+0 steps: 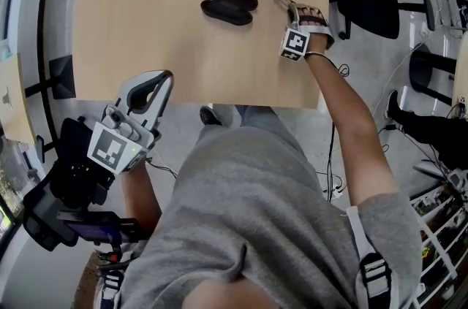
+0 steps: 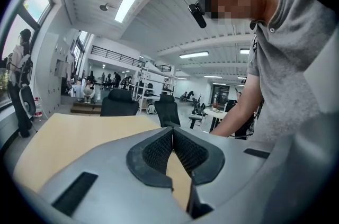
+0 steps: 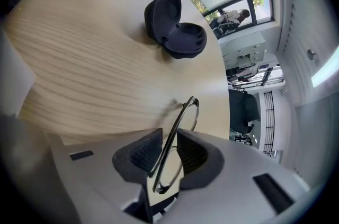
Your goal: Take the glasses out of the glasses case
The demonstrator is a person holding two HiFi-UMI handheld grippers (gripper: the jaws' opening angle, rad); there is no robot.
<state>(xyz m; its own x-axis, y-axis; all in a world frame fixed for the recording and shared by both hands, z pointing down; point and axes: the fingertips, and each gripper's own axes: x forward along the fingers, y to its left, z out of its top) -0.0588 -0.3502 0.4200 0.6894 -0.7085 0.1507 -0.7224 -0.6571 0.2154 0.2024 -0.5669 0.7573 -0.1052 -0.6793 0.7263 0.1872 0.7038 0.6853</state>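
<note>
Glasses clamped in the right tool, clear of the case.
The glasses hang just right of the open glasses case lying on the counter; the left tool is closed and empty at the near edge.

A light wood-grain desk fills the upper part of the head view. A black glasses case lies open on it, upper centre.
</note>
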